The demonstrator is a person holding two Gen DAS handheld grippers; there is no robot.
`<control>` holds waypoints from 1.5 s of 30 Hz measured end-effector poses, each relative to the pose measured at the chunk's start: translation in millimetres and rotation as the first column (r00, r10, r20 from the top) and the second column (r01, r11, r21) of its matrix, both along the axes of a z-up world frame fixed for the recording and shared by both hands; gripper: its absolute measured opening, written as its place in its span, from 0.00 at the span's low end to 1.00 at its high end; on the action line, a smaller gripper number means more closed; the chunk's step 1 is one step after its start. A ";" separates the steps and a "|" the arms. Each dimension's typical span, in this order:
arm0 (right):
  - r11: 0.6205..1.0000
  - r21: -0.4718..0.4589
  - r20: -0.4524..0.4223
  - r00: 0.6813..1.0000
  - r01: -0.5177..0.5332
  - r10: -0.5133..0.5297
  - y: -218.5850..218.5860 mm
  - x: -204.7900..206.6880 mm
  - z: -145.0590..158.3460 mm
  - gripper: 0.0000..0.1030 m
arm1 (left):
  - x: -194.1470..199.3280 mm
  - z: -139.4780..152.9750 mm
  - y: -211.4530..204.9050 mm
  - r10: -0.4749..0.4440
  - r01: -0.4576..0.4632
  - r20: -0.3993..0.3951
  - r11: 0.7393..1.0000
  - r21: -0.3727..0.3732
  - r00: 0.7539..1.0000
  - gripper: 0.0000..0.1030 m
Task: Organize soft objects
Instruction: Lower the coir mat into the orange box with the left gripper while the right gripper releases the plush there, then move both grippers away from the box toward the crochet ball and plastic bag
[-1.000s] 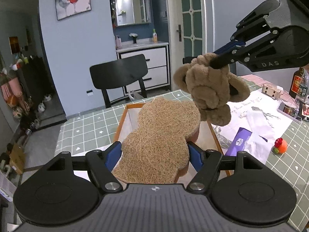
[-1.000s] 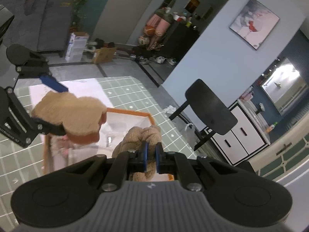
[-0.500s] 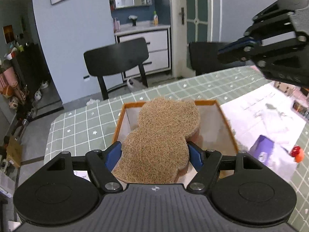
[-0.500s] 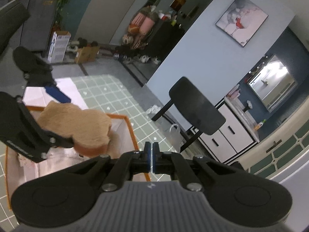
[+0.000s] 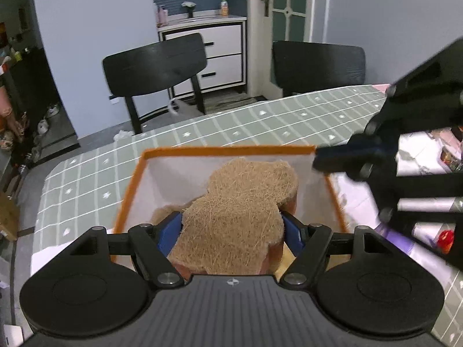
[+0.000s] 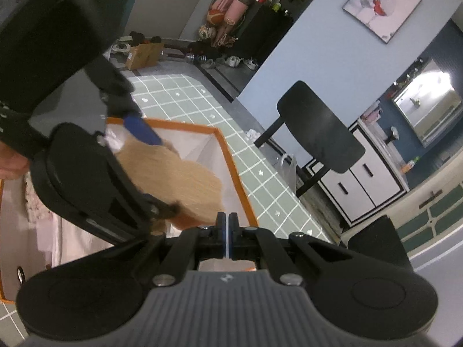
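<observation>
- A dining table [image 5: 260, 121] under a green checked cloth fills the scene, two black chairs behind it.
- On it stands an orange-rimmed storage box [image 5: 225, 151] with pale fabric walls — the destination, by the look of it, for the soft things being tidied.
- The coir-topped bear-shaped pad [image 5: 240, 217] hangs over the box opening, its head end already below the rim line in the right wrist view [image 6: 173, 173].
- The left gripper [image 5: 231, 231] clamps the pad's waist, blue pads pressing from both sides, jaws spread wide around it.
- The right gripper [image 6: 228, 225] is empty, its jaws pressed together, poised at the box's right edge.
- The step in hand appears to be lowering the pad into the box; next, the left jaws would need to part once it rests inside — and the right gripper should keep clear.
- A small red toy [image 5: 445, 238] lies on papers beside the box.
</observation>
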State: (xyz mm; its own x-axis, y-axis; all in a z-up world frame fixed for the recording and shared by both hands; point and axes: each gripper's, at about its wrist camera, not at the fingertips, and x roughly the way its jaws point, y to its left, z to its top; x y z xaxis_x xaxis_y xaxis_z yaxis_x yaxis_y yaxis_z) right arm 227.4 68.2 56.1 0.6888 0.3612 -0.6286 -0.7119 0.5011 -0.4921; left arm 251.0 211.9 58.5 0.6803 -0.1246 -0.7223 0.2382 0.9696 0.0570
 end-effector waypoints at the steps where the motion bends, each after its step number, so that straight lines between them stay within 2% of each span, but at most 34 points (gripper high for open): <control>1: 1.000 -0.002 -0.003 1.000 0.005 -0.005 -1.8 -1.2 -1.0 0.00 | 2.3 -0.1 -5.3 -0.001 0.001 -0.002 1.000 0.010 1.000 0.81; 8: 0.997 0.022 -0.024 0.997 0.068 -0.068 -29.0 9.0 -0.4 0.00 | 15.0 -10.4 -27.6 -0.019 0.017 -0.039 0.998 -0.055 0.999 0.81; 12: 0.996 0.021 -0.037 0.996 0.083 -0.082 -35.9 15.7 -6.4 0.00 | 24.6 -28.0 -42.5 -0.019 0.020 -0.063 0.999 0.026 0.998 0.81; 17: 0.997 0.030 -0.048 0.996 0.073 -0.071 -39.0 15.3 -9.2 0.00 | 38.4 -43.0 -43.3 0.001 0.001 -0.107 1.000 0.025 0.994 0.83; 23: 0.997 0.030 -0.055 0.996 0.069 -0.067 -41.6 17.8 -12.6 0.00 | 44.1 -44.9 -36.5 0.022 -0.024 -0.140 1.000 -0.014 0.990 0.88; 33: 0.996 0.037 -0.057 0.995 0.087 -0.085 -48.5 13.6 -17.0 0.00 | 19.6 -31.9 -45.0 -0.006 0.012 -0.114 0.999 0.049 0.993 0.90; 45: 0.995 0.042 -0.030 0.996 0.085 -0.084 -59.3 -14.7 -1.5 0.02 | -4.5 1.2 -31.2 0.032 -0.031 -0.055 0.999 0.009 0.998 0.90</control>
